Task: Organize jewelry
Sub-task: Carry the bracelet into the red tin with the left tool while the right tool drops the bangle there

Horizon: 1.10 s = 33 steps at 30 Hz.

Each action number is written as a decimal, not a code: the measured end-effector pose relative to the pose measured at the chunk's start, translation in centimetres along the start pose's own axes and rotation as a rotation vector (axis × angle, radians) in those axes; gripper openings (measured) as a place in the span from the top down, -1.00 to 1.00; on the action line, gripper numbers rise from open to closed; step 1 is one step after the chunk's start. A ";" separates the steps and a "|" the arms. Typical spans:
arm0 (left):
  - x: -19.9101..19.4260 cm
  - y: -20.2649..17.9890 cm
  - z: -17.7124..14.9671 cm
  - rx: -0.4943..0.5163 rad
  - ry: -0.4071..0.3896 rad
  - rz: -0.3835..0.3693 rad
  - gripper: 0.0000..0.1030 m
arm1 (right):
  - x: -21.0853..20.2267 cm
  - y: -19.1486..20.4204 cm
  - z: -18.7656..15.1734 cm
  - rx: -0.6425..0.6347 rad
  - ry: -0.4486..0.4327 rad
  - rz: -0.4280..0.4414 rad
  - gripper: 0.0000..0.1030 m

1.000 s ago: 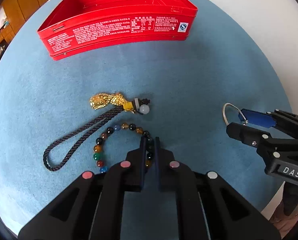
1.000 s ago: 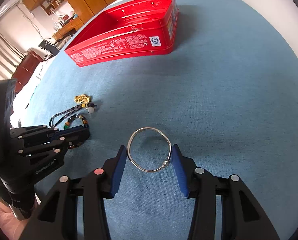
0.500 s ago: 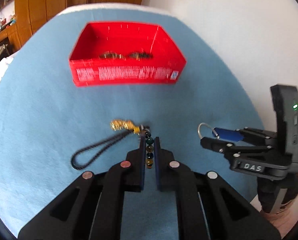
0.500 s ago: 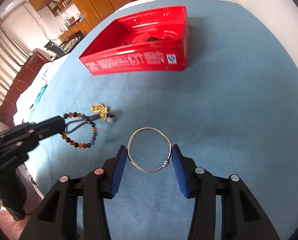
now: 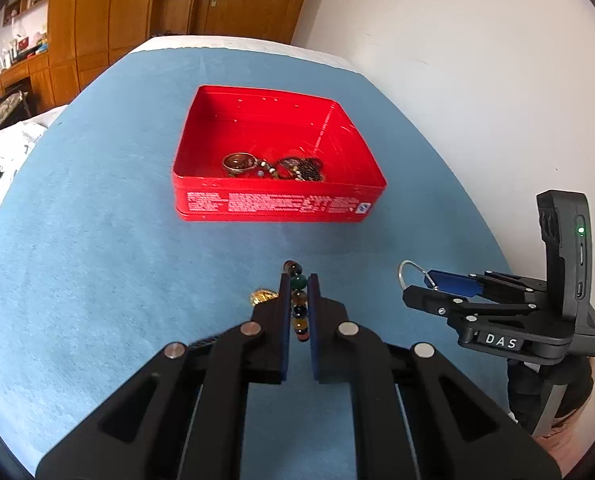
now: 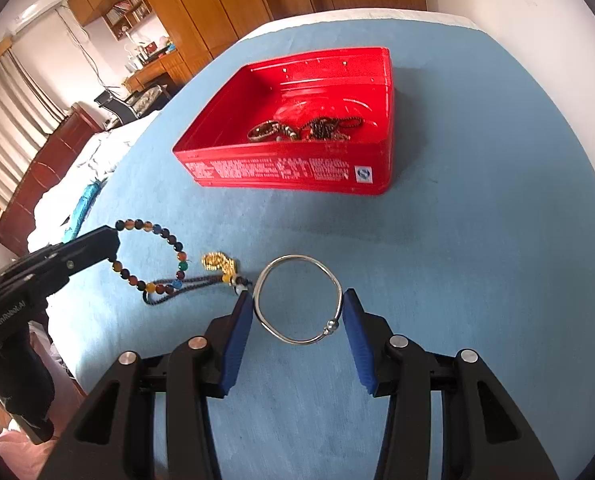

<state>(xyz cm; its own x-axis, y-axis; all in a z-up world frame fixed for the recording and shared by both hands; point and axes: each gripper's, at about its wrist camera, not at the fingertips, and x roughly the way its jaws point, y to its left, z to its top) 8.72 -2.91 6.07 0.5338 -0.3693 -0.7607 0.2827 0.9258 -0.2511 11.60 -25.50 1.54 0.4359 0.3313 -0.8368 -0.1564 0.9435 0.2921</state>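
Note:
My left gripper (image 5: 298, 292) is shut on a bracelet of coloured beads (image 5: 293, 268), which hangs off the blue cloth as a loop (image 6: 169, 236) from the fingertips (image 6: 111, 240). My right gripper (image 6: 299, 300) is shut on a thin silver bangle (image 6: 297, 258), gripped across its width between the blue pads and held above the cloth. The left wrist view shows that gripper (image 5: 417, 286) at right with the bangle (image 5: 407, 264) sticking out. A gold charm on a dark cord (image 6: 217, 262) lies on the cloth below both. The open red tin (image 5: 277, 204) stands farther back.
Inside the red tin (image 6: 281, 172) lie several bracelets and chains (image 5: 273, 166). The blue cloth (image 5: 97, 260) covers the table, whose far edge is white. A white wall (image 5: 477, 80) runs along the right. White bedding (image 6: 97, 148) and wooden cabinets lie off to the left.
Both grippers have risen and tipped up. The bead bracelet came off the cloth in the left gripper, leaving the gold charm behind. The tin's inside has come into sight.

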 end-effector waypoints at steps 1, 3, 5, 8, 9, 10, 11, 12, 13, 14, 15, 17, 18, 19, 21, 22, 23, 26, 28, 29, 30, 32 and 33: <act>0.0 0.2 0.2 -0.003 0.000 0.002 0.88 | 0.0 0.1 0.3 -0.003 -0.001 0.000 0.10; 0.1 0.6 0.8 -0.006 -0.004 0.008 0.88 | 0.0 0.3 1.0 -0.008 -0.009 -0.001 0.10; 0.2 0.9 1.4 -0.007 -0.011 0.015 0.88 | -0.2 0.6 2.0 -0.013 -0.022 0.000 0.10; -0.1 1.2 2.7 -0.007 -0.028 0.019 0.88 | -0.6 1.0 3.5 -0.019 -0.042 0.003 0.10; -0.2 1.3 3.0 -0.006 -0.032 0.019 0.88 | -0.7 1.1 4.1 -0.020 -0.049 0.006 0.10; -0.3 1.4 3.6 -0.007 -0.038 0.018 0.88 | -0.7 1.2 4.6 -0.022 -0.054 0.008 0.10; -0.4 1.5 4.0 -0.009 -0.045 0.015 0.88 | -0.7 1.3 5.0 -0.023 -0.058 0.009 0.10; -0.5 1.6 4.5 -0.010 -0.051 0.015 0.88 | -0.8 1.4 5.6 -0.022 -0.062 0.008 0.10; -0.5 1.7 5.2 -0.012 -0.059 0.015 0.88 | -0.8 1.4 6.2 -0.022 -0.068 0.008 0.10; -0.4 1.7 5.8 -0.013 -0.066 0.015 0.88 | -0.8 1.5 6.8 -0.022 -0.074 0.008 0.10; -0.4 1.7 6.4 -0.012 -0.072 0.019 0.88 | -0.8 1.5 7.2 -0.020 -0.078 0.005 0.10; 0.0 1.7 8.0 -0.011 -0.083 0.030 0.88 | -0.5 1.8 8.5 -0.023 -0.088 -0.002 0.10; 0.2 1.7 8.5 -0.011 -0.085 0.030 0.88 | -0.3 2.0 9.1 -0.025 -0.091 -0.005 0.10; 0.6 1.7 9.3 -0.013 -0.086 0.029 0.88 | -0.1 2.1 9.5 -0.026 -0.092 -0.007 0.10; 1.4 1.8 10.3 -0.015 -0.085 0.028 0.88 | 0.7 2.3 10.6 -0.027 -0.089 -0.007 0.10; 2.0 2.0 11.0 -0.022 -0.081 0.027 0.88 | 1.0 2.3 11.0 -0.026 -0.086 -0.006 0.10; 2.6 2.0 11.5 -0.025 -0.075 0.024 0.88 | 1.5 2.3 11.6 -0.022 -0.083 -0.004 0.10; 4.7 2.5 12.9 -0.040 -0.058 0.028 0.88 | 2.9 2.0 12.9 -0.014 -0.079 -0.007 0.10; 6.2 2.9 13.6 -0.051 -0.039 0.027 0.88 | 4.1 1.6 14.0 -0.005 -0.071 -0.015 0.10; 7.0 3.1 14.0 -0.057 -0.027 0.030 0.88 | 4.7 1.4 14.4 0.000 -0.064 -0.019 0.10; 8.1 3.4 14.4 -0.064 -0.011 0.035 0.88 | 5.3 1.2 14.7 0.004 -0.056 -0.021 0.10; 9.6 3.7 15.0 -0.069 0.006 0.038 0.88 | 6.7 0.6 15.4 0.017 -0.036 -0.023 0.10; 10.1 3.8 15.1 -0.069 0.012 0.038 0.88 | 7.5 0.4 15.7 0.022 -0.025 -0.025 0.10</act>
<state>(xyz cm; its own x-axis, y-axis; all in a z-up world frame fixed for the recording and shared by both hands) 27.21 -4.39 6.45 0.5331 -0.3329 -0.7778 0.2060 0.9427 -0.2623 28.68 -22.58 2.65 0.4613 0.3077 -0.8322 -0.1255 0.9511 0.2821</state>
